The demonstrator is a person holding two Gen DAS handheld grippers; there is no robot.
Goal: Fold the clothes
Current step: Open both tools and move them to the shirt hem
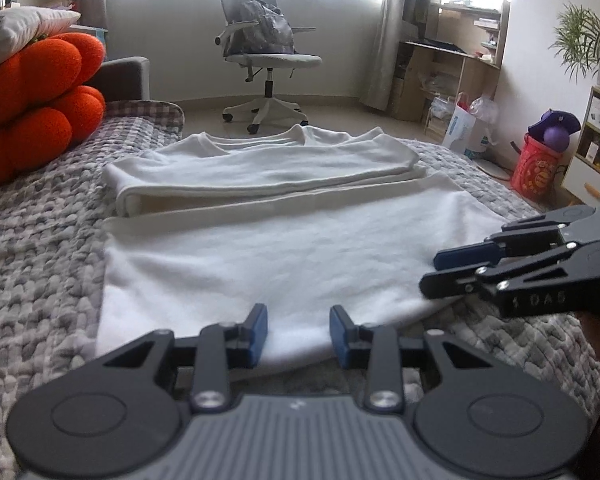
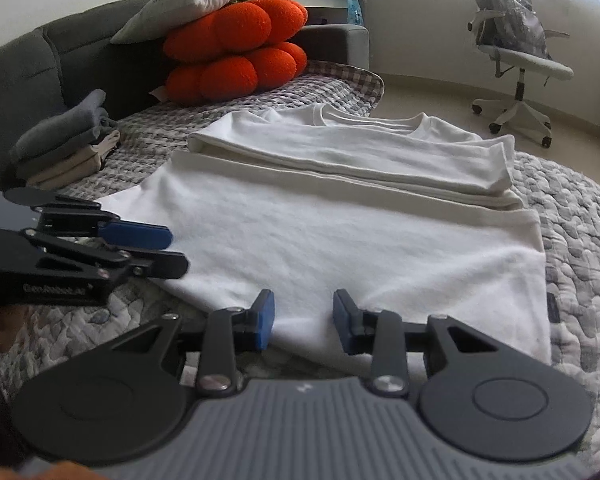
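Left wrist view: I'm holding my left gripper (image 1: 299, 334) spread wide at six o'clock, straddling the white sweatshirt (image 1: 284, 256) hem. Right wrist view: my right gripper (image 2: 304, 320) is gaping too, lining up the sweatshirt's near hem for the lift.

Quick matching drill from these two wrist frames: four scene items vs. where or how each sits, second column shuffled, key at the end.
Items:
1. white shirt
2. orange cushions
3. folded clothes stack
4. office chair

Places:
A. on the floor by the window, a bag on its seat
B. under a white pillow
C. spread flat, sleeves folded across
D. beside the sofa back, far left in the right wrist view

Pairs: 1-C, 2-B, 3-D, 4-A
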